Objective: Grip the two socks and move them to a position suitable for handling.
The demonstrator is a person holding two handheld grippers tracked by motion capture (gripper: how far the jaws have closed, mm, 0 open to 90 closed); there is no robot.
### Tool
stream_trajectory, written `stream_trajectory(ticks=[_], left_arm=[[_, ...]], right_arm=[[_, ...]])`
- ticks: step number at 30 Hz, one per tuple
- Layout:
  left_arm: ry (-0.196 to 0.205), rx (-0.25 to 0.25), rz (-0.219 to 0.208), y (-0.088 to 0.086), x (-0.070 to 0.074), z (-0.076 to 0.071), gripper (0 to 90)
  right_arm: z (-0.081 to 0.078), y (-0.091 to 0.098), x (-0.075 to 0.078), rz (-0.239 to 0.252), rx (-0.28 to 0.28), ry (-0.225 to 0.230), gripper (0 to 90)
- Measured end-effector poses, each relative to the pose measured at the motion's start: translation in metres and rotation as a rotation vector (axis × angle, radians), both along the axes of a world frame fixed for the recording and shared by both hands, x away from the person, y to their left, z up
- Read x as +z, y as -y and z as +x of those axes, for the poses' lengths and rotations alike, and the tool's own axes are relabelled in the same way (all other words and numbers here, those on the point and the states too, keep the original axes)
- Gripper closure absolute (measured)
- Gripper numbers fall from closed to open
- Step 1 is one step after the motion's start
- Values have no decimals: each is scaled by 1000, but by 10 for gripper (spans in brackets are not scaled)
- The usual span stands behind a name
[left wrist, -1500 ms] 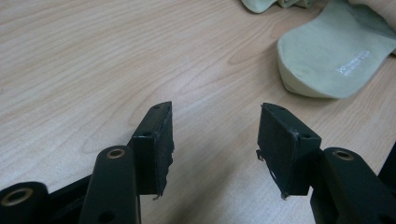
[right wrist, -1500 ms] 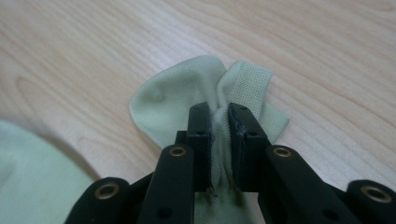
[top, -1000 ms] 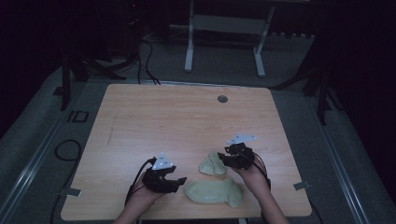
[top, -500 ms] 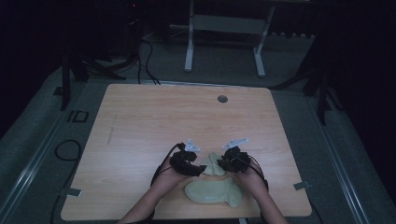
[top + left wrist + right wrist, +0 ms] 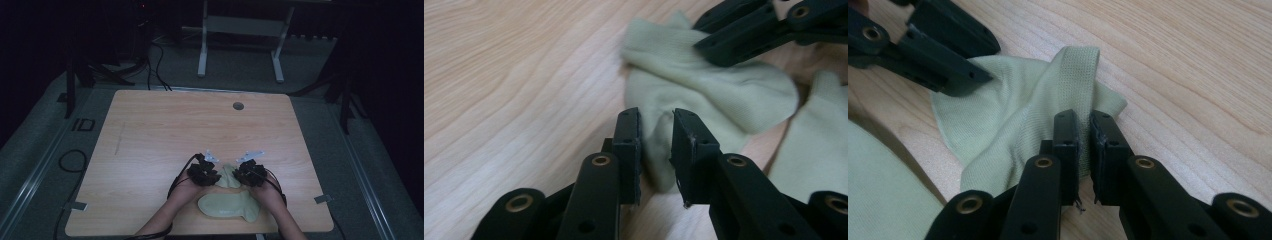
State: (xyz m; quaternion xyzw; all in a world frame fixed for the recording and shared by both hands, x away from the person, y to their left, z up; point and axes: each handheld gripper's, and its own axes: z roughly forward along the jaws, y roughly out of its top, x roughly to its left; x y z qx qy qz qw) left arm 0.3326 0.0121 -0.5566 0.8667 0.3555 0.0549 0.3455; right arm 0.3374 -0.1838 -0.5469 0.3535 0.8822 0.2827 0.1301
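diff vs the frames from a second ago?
The left gripper swept right across the table to the far sock, and its jaws have just been closing with a fold of that sock between them. The right gripper dropped onto the same sock and has closed on its cuff. The near sock and the table are unchanged.

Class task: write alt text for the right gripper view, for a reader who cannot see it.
The right gripper pinches a fold of a pale green sock, its two black jaws nearly closed on the cloth. The sock lies crumpled on a light wooden table, and the left gripper reaches its far edge from the upper left. Part of a second sock shows at lower left.
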Motion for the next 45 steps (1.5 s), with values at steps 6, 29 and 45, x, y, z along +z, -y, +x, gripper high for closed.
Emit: stream_trajectory(ticks=[6, 29, 45], left_arm=[[27, 19, 32, 5, 3, -1, 865], [47, 97, 56, -41, 24, -8, 872], [-8, 92, 0, -53, 24, -22, 483]], right_arm=[[1, 0, 2, -1, -3, -7, 829], [6, 54, 26, 99, -108, -16, 832], [-9, 62, 22, 101, -126, -26, 596]])
